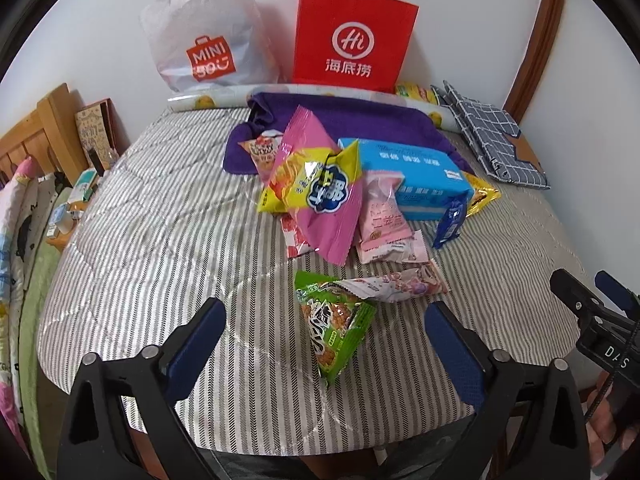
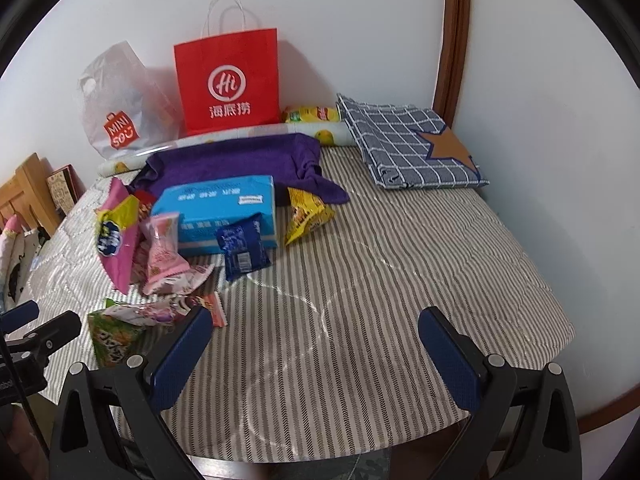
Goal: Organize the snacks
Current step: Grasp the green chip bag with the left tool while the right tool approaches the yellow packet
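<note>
Several snack packets lie in a heap on a striped table cover (image 1: 160,240). A green packet (image 1: 336,320) lies nearest, between the fingers of my open left gripper (image 1: 326,312), untouched. Behind it sit a pale printed packet (image 1: 400,282), a big pink bag (image 1: 320,184), a small pink packet (image 1: 384,216), a dark blue packet (image 2: 242,248) and a yellow packet (image 2: 306,210). A light blue tissue pack (image 2: 224,208) lies among them. My right gripper (image 2: 312,320) hangs open over bare cover, right of the heap.
A red paper bag (image 2: 228,80) and a white plastic bag (image 2: 120,108) lean on the back wall. A purple cloth (image 2: 240,160) and a folded checked cloth (image 2: 404,148) lie at the back. A wooden headboard (image 1: 36,136) and bedding are at the left.
</note>
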